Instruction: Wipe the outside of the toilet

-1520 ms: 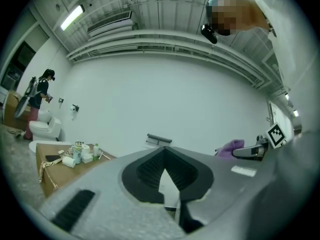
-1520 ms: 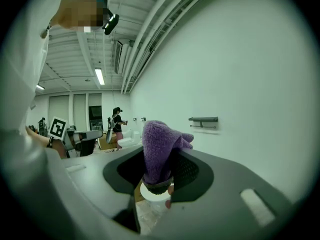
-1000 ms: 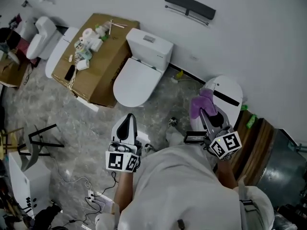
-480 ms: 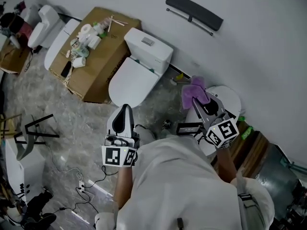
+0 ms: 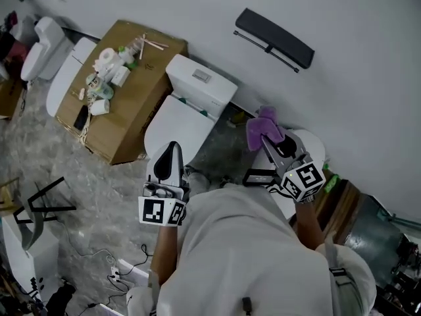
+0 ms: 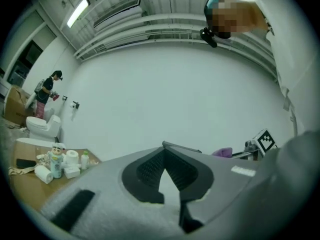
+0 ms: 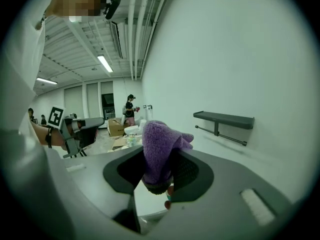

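Note:
A white toilet (image 5: 186,108) with its lid down stands against the wall, its tank (image 5: 200,78) behind it. In the head view my left gripper (image 5: 172,147) is held in front of the bowl's front edge, shut and holding nothing; its own view shows the left gripper (image 6: 164,152) pointing at the bare wall. My right gripper (image 5: 266,137) is to the right of the toilet, shut on a purple cloth (image 5: 261,124). In the right gripper view the cloth (image 7: 159,145) sticks up from the right gripper (image 7: 161,160).
A big cardboard box (image 5: 129,97) with several bottles and paper rolls on it stands left of the toilet. A round white fixture (image 5: 312,145) sits under my right gripper. A dark shelf (image 5: 275,29) hangs on the wall. Another toilet (image 5: 41,39) stands far left.
The right gripper with the cloth has moved off the round white fixture, up and toward the wall. The left gripper has come closer to the toilet bowl. My view has shifted.

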`<state>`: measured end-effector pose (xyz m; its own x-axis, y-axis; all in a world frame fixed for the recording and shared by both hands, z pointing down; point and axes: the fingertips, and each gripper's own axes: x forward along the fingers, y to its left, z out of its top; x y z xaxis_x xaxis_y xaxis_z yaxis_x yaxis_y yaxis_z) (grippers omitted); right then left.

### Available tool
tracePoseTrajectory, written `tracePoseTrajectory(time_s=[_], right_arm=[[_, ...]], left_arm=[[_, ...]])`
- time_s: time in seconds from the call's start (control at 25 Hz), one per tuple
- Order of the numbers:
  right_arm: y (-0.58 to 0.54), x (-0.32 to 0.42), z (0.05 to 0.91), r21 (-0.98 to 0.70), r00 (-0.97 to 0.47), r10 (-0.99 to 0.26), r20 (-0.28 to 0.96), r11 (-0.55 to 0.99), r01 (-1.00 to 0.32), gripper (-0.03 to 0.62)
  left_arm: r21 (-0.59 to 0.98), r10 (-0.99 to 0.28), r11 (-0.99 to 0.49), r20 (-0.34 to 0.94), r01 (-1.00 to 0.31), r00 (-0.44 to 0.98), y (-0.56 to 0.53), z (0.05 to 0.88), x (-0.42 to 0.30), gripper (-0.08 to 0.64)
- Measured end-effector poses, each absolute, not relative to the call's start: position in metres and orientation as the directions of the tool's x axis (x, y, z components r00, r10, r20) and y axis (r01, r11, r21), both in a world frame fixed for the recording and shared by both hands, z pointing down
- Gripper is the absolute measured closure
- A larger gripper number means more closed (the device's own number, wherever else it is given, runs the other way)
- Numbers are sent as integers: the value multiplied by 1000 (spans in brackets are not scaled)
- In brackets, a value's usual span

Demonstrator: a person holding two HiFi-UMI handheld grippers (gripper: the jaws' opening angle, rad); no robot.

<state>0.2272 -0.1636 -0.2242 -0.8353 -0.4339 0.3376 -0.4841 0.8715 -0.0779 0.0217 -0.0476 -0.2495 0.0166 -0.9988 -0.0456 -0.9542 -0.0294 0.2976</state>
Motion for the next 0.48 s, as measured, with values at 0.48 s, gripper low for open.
tracePoseTrajectory(time_s=[0.48], right_arm=[[-222,124,-213,-27,-806,-330,491,919,-393,454]], left_arm=[[305,-998,-28,-67,-952,8,-80,-257,-73,555]])
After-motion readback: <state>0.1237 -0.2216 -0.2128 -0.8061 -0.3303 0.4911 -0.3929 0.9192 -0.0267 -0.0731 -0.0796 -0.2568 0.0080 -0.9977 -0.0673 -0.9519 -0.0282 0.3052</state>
